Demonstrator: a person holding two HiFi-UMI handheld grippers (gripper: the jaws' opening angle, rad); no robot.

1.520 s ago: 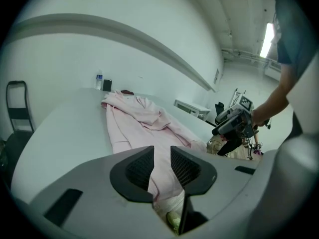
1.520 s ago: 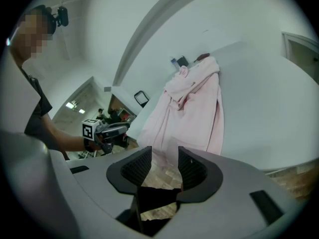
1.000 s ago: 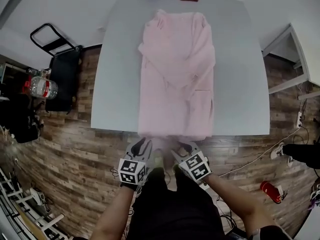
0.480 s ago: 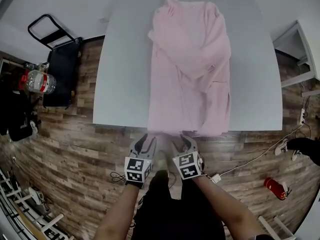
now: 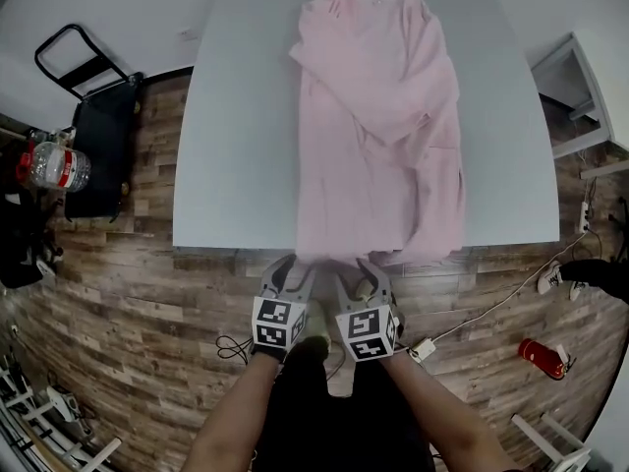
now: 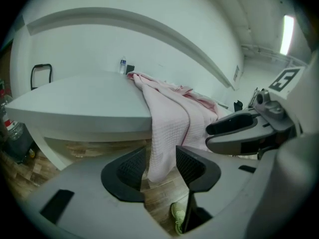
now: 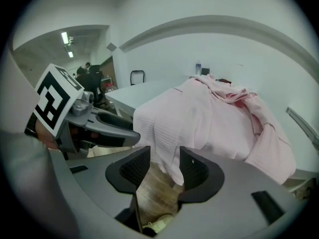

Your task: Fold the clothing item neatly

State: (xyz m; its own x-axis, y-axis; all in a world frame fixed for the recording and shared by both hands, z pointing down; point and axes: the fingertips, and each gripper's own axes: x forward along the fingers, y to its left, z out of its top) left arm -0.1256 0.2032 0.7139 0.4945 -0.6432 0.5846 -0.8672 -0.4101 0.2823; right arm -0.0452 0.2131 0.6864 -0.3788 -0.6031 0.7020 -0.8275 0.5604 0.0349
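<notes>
Wood-plank floor (image 5: 128, 293) is surrounding a pale table (image 5: 236, 146), with a black cart (image 5: 98, 126) and a water jug (image 5: 49, 165) sitting at upper left. A pink garment (image 5: 378, 136) is lying lengthwise down the table, its hem hanging over the near edge. The left gripper (image 5: 290, 275), whose jaws have just been opening, and the right gripper (image 5: 361, 281) are both standing released around that hem.

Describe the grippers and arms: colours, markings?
Both grippers, left and right: light grey bodies, black ribbed pads, each with a white cube of black square markers. Forearms bare, no sleeves; dark clothing. Left's jaws have just been opening, pink garment between.
</notes>
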